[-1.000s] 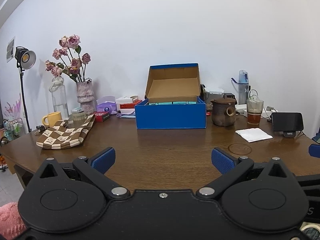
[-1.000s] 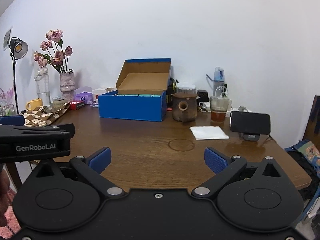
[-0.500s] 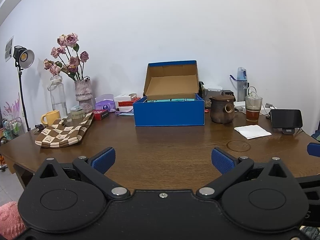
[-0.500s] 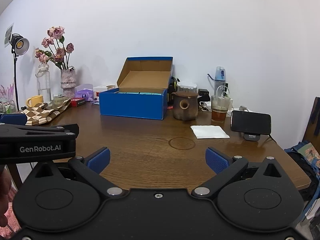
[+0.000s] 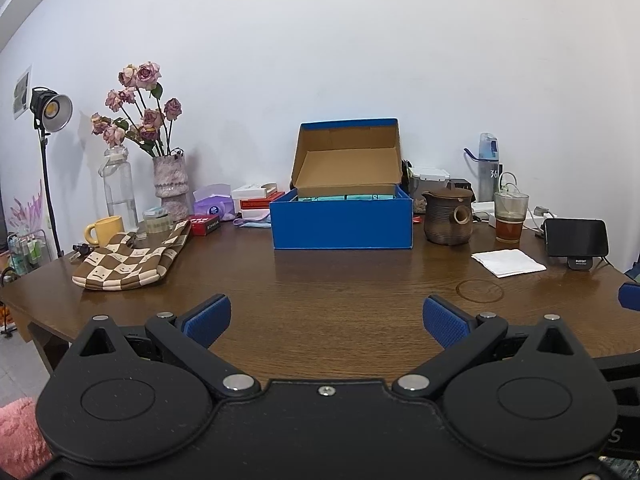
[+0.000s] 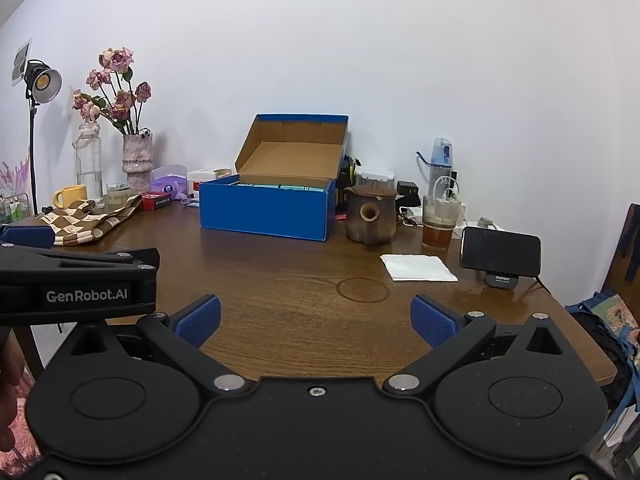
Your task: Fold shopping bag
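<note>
On the wooden table (image 5: 340, 304) the checkered shopping bag (image 5: 128, 262) lies slumped near the left edge, whether folded or awaiting folding I cannot tell, well apart from the left gripper (image 5: 326, 320) and right gripper (image 6: 316, 318), both spread wide and empty.

The left gripper (image 6: 28, 236), seen from the side in the right wrist view, carries the white label "GenRobot.AI". The phone stand (image 6: 503, 281) on the tabletop (image 6: 280, 280) reads "PURFONT", though small and uncertain. The water bottle (image 5: 489, 166) shows the digits "36".
</note>
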{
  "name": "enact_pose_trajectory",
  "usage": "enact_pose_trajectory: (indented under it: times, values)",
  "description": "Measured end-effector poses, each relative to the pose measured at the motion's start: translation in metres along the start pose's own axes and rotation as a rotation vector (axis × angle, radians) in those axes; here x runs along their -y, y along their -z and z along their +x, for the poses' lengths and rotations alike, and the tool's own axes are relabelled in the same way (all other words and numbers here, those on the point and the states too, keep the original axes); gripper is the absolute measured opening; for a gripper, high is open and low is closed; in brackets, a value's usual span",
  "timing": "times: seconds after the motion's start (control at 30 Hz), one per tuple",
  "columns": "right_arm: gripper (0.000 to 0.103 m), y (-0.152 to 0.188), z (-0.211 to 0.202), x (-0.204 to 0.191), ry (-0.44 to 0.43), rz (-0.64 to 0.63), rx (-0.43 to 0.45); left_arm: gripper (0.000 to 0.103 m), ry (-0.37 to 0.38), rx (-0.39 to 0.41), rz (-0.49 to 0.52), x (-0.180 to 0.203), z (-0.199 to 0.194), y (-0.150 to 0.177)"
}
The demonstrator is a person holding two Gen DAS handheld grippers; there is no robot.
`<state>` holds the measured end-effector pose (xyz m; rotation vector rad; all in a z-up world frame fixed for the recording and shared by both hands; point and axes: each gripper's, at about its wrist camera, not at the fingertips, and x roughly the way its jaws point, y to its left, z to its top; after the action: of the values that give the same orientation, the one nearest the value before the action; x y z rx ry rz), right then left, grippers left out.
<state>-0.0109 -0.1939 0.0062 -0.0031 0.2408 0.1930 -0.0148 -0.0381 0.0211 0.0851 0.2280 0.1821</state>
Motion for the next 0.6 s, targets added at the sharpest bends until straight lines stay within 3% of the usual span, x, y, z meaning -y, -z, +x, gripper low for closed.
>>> enact_pose_trajectory:
  times: [0.6]
  values:
    - [0.102,-0.0004,-0.0017,-0.0083,0.018,-0.026,0.009,0.103,-0.004,-0.005,-0.01,0.0078,0.0016,0.0075]
